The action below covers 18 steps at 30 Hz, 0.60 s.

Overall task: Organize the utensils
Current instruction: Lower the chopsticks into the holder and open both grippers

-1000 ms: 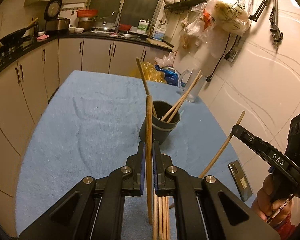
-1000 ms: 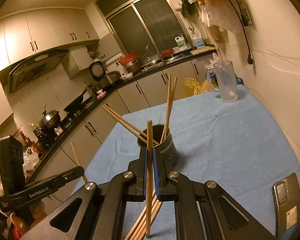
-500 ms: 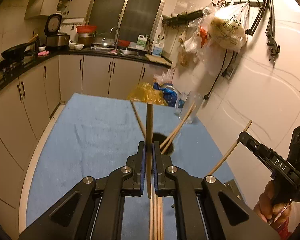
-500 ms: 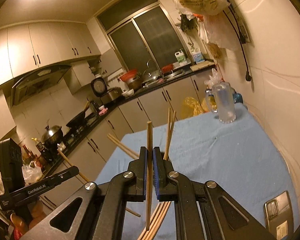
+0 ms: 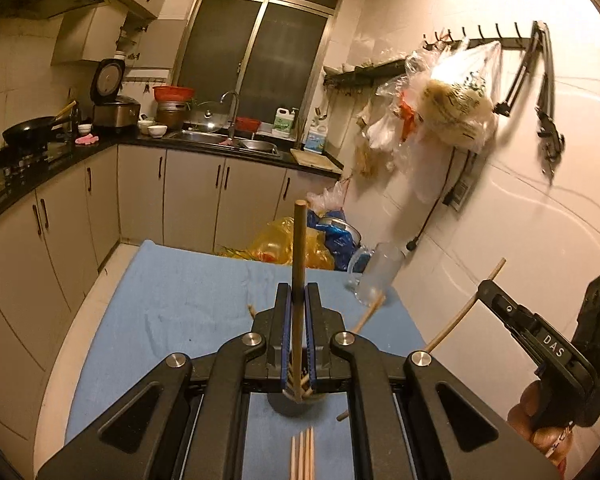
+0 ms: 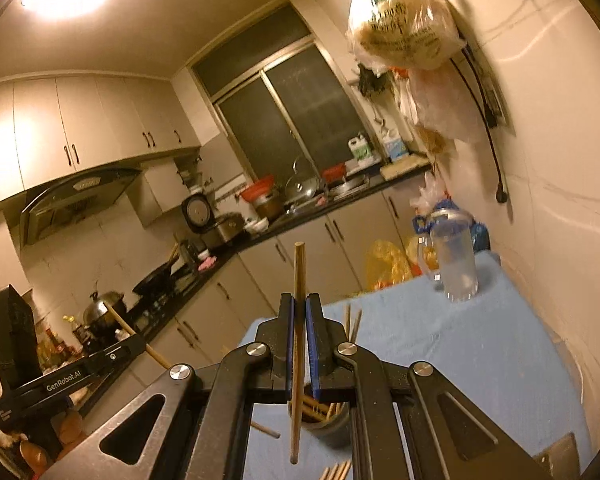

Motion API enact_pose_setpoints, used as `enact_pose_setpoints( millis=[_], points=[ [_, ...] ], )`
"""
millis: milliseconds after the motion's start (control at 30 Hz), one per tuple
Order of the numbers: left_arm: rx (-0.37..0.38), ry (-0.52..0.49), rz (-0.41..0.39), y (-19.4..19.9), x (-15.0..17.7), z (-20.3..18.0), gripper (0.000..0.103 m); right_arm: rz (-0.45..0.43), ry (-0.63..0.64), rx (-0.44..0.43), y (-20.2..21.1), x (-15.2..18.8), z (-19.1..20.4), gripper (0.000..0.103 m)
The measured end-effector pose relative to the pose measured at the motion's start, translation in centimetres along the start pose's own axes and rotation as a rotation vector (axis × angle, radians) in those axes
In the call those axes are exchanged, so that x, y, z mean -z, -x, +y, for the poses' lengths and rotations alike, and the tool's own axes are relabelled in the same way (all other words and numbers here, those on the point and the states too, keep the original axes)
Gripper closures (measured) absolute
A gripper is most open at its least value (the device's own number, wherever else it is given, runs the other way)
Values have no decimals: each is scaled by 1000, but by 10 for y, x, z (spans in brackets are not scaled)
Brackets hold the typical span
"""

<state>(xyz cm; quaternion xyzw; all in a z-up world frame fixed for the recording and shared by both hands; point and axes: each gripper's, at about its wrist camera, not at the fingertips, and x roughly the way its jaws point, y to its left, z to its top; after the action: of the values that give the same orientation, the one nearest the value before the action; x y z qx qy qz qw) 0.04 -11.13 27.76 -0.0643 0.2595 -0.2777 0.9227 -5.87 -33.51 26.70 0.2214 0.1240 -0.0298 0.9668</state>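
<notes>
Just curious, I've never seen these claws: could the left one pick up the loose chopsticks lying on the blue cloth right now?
Probably not yet. The left claw is shut on a chopstick of its own, so its jaws are full. The loose chopsticks lie below it on the blue cloth.

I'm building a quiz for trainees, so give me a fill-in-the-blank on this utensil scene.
1. Each gripper's jaws are shut on one wooden ____.
2. The table is covered by a ____ cloth.
3. The dark cup on the table holds several ____.
4. A clear ____ stands at the table's far corner, near the wall.

Missing words: chopstick; blue; chopsticks; jug
</notes>
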Motion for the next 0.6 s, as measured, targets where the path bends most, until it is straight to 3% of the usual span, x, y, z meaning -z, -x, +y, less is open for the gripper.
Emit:
enact_pose_setpoints(
  millis=[333, 600],
  points=[
    [18, 47, 28, -44, -3, 7, 97, -11, 21, 50, -42, -7, 0, 97],
    [16, 28, 112, -81, 21, 8, 97, 74, 15, 72, -77, 13, -18, 97]
  ],
)
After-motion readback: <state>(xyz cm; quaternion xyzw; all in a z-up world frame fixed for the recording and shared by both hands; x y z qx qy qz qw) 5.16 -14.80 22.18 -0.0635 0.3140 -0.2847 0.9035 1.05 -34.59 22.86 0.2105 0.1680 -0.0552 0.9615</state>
